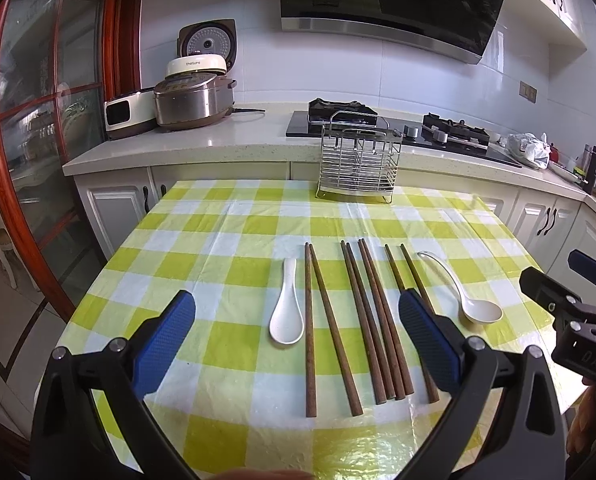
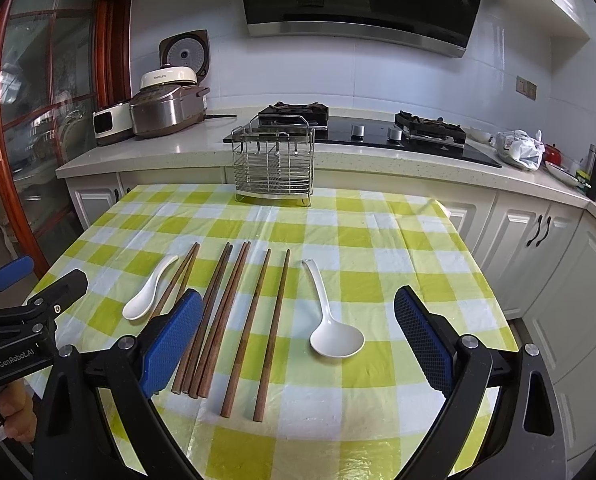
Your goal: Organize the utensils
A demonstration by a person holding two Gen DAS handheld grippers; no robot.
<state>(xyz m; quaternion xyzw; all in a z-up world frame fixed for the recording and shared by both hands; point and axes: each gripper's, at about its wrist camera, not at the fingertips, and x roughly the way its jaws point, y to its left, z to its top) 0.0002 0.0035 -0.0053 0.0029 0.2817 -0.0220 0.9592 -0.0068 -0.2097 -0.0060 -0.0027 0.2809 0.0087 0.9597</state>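
Several brown wooden chopsticks (image 1: 362, 320) (image 2: 234, 320) lie side by side on the green checked tablecloth (image 1: 226, 264) (image 2: 394, 264). A short white spoon (image 1: 286, 312) (image 2: 148, 294) lies left of them, a long-handled white spoon (image 1: 464, 292) (image 2: 332, 320) to their right. A wire utensil rack (image 1: 358, 160) (image 2: 274, 164) stands upright and empty at the table's far edge. My left gripper (image 1: 298, 340) is open and empty above the near chopstick ends. My right gripper (image 2: 298, 336) is open and empty near the long spoon. Each gripper shows at the edge of the other's view.
A kitchen counter (image 1: 226, 136) runs behind the table with rice cookers (image 1: 194, 96), a gas hob (image 1: 390, 124) and a plastic bag (image 1: 526, 148). White cabinets (image 2: 538, 248) stand to the right, a red-framed glass door (image 1: 38, 120) to the left.
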